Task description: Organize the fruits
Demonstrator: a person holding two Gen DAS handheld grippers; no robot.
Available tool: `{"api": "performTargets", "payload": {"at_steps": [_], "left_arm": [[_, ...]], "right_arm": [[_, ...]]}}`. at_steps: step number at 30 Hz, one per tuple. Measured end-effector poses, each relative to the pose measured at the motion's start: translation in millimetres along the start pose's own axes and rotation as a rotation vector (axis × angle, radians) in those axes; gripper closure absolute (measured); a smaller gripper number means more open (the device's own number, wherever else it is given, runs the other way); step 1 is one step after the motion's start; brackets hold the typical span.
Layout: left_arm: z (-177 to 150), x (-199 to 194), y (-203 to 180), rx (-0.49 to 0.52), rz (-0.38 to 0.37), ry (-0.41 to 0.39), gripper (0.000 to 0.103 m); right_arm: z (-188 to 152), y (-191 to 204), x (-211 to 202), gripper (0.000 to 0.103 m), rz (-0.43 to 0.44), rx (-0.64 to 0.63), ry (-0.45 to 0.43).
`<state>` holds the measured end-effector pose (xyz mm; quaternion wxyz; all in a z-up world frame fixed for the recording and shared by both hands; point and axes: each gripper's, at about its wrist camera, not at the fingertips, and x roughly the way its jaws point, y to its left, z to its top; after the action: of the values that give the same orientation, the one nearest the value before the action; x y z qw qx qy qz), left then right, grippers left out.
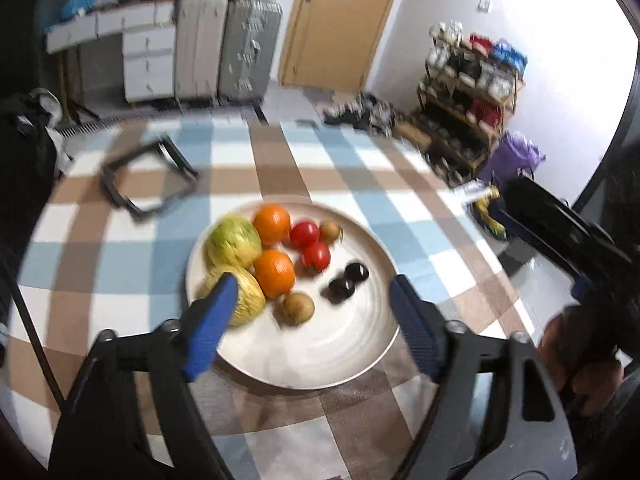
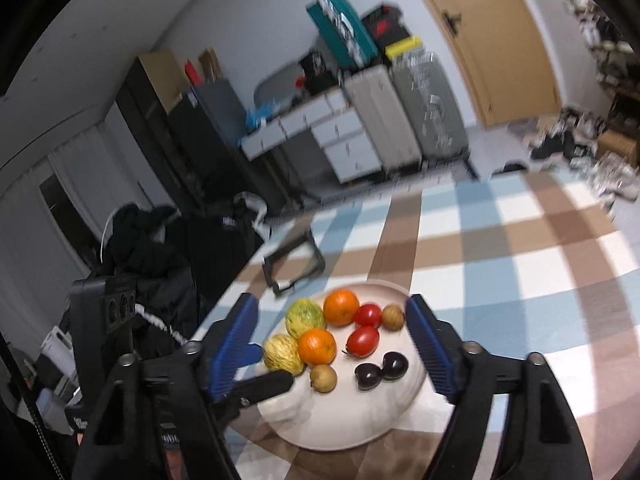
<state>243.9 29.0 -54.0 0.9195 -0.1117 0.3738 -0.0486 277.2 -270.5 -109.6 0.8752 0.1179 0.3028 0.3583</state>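
Now I see both of my hand-held grippers spread wide with nothing between their blue pads. My left hand-held gripper point(image 1: 310, 296) hangs over the near part of the plate point(image 1: 348, 344), its jaws framing the fruit in the lower centre of the left wrist view. My right hand-held gripper point(image 2: 332, 320) frames the same plate from its own side.

All the fruit sits on the plate, which rests on the checked worktop point(image 1: 400, 208). Two yellow-green melons point(image 1: 234, 242) lie at the left of the group, touching two oranges point(image 1: 274, 273). Two red tomatoes point(image 1: 316, 255) sit just right of the oranges. One kiwi point(image 1: 298, 307) lies at the near side, another point(image 1: 330, 231) at the far side beside a tomato. Two dark plums point(image 1: 348, 280) touch each other at the right.

A black folding stand point(image 1: 148, 180) lies on the worktop in the upper left, well apart from the plate.
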Motion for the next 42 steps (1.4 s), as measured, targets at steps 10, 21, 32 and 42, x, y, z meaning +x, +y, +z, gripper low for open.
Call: {"api": "performTargets", "payload": {"at_steps": [10,21,32,42], "left_arm": [[-9.4,-97.3,-16.8,0.068,0.110,-0.348,0.001],[-51.1,-130.7,-16.4,0.095,0.247,-0.476,0.000],[-96.2,-107.6,6.7,0.106,0.260,-0.435,0.000],[-117.3,-86.1,22.3,0.088,0.250,-0.419,0.000]], "right_arm": [[-25.9,50.2,-87.8,0.000,-0.124,-0.128,-0.239],[-73.0,87.2,-124.9,0.000,-0.262,-0.280,-0.429],[-119.0,82.7,-124.0,0.000,-0.414,-0.352,-0.459],[-125.7,73.6,-104.5,0.000,-0.429,-0.371,-0.397]]}}
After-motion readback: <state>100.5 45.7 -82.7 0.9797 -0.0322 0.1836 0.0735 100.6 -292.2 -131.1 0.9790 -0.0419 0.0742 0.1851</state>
